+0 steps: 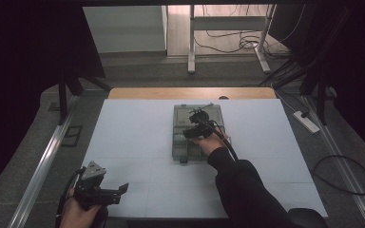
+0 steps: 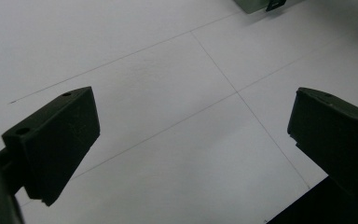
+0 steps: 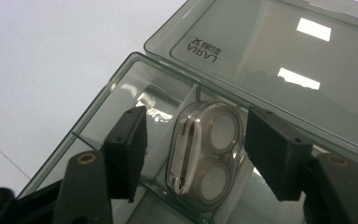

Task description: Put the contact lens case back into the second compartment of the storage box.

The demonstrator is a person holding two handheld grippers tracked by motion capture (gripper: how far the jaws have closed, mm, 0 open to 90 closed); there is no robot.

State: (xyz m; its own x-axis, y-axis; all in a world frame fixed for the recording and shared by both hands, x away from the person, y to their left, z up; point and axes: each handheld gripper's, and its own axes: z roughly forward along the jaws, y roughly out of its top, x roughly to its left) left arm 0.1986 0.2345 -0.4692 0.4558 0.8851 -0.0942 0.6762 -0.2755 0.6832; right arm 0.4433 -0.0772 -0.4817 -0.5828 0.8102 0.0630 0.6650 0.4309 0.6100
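On the flat lid (image 3: 279, 60) of the clear grey plastic box (image 1: 198, 133), folded back open, the word "LARIA" can be read upside down in the right gripper view, with two small characters beside it that are too fine to make out. The box sits near the middle of the white table (image 1: 138, 137), its compartments showing. A small clear case (image 3: 205, 154) with two round white discs and a white clip along one side stands on edge in one compartment, against a divider.

The right gripper (image 3: 193, 154) points down into the box from above, the person's right hand (image 1: 210, 141) reaching forward with a dark sleeve behind it. Its jaws stand either side of the case, a gap showing on both sides, so they are parted and do not press on it.

The left gripper (image 1: 121, 189) rests at the near left corner of the table, held level in the left hand (image 1: 78, 211), well apart from the box. Its jaws stand wide with bare table between them.
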